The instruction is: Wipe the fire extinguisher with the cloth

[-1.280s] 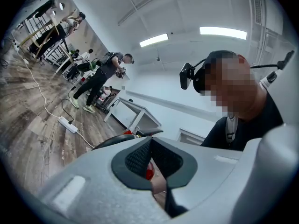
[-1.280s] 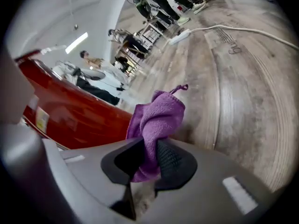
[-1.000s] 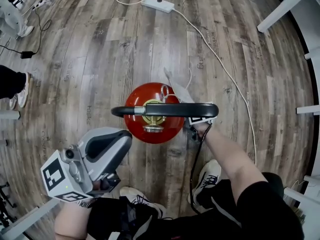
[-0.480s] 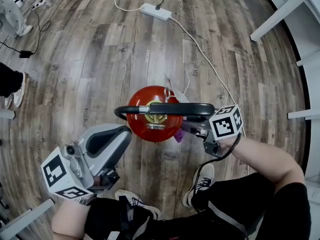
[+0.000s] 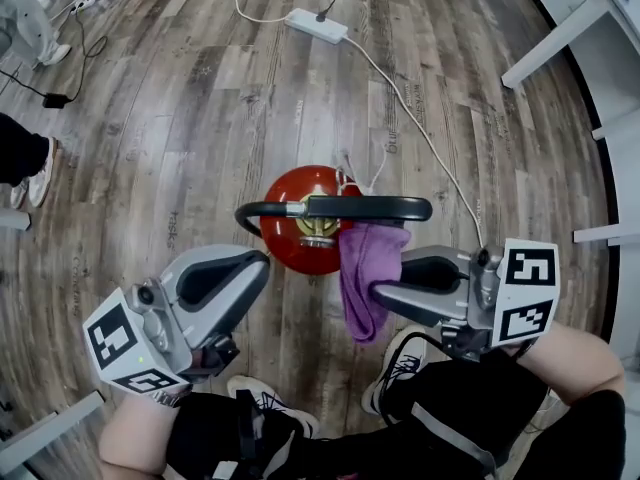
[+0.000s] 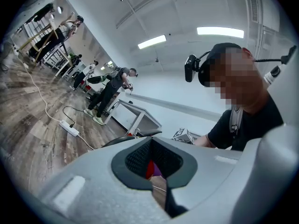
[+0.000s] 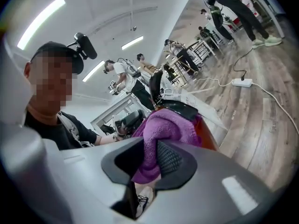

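Observation:
A red fire extinguisher (image 5: pixel 295 233) stands upright on the wood floor, seen from above, with a black handle (image 5: pixel 365 207) across its top. My right gripper (image 5: pixel 378 290) is shut on a purple cloth (image 5: pixel 362 273) that hangs beside the extinguisher's right side, just below the handle. In the right gripper view the cloth (image 7: pixel 163 136) bulges out between the jaws in front of the red body (image 7: pixel 209 138). My left gripper (image 5: pixel 245 278) is shut with nothing in it, at the lower left of the extinguisher. The left gripper view shows a sliver of red (image 6: pixel 148 170) through its jaws.
A white power strip (image 5: pixel 316 24) and its cable (image 5: pixel 420 133) run across the floor behind the extinguisher. White table legs (image 5: pixel 558 28) stand at the right. My shoes (image 5: pixel 404 364) are just below the cloth. A bystander's foot (image 5: pixel 38 173) is at the far left.
My right gripper has risen from low beside the extinguisher to near its top, bringing the purple cloth into full view. The left gripper has stayed put.

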A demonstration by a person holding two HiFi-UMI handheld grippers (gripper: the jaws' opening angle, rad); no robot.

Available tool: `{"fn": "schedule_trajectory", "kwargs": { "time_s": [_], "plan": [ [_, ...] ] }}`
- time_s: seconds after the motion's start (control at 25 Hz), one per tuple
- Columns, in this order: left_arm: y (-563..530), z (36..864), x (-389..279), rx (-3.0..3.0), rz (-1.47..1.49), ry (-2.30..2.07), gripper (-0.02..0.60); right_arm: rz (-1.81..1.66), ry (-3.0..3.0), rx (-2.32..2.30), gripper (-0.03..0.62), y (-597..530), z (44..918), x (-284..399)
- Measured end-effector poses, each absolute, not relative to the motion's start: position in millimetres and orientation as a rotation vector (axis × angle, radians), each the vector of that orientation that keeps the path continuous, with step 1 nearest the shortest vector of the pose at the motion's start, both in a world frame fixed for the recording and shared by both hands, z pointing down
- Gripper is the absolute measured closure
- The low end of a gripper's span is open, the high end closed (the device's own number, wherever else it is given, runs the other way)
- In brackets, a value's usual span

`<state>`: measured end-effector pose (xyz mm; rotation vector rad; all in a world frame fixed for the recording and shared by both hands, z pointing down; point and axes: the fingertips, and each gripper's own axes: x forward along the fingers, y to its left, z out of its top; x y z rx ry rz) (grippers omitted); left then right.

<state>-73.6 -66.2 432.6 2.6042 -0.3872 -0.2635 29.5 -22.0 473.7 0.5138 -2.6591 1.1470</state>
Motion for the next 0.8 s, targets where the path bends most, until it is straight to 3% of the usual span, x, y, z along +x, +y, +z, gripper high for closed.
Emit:
{"fn": "schedule_trajectory", "kwargs": {
  "time_s": [0.4,0.8],
  "plan": [
    [-36.0,430.2,-50.7,2.861,-0.034,-0.305,0.584,1.239,-2.498,0.516,0.52,-13.6,532.7,7.0],
    [-27.0,438.9,-44.0,2.91,0.067,-0.243,0.584,1.494,-2.166,0.581,0.52,0.7,699.8,-12.5]
  ]
}}
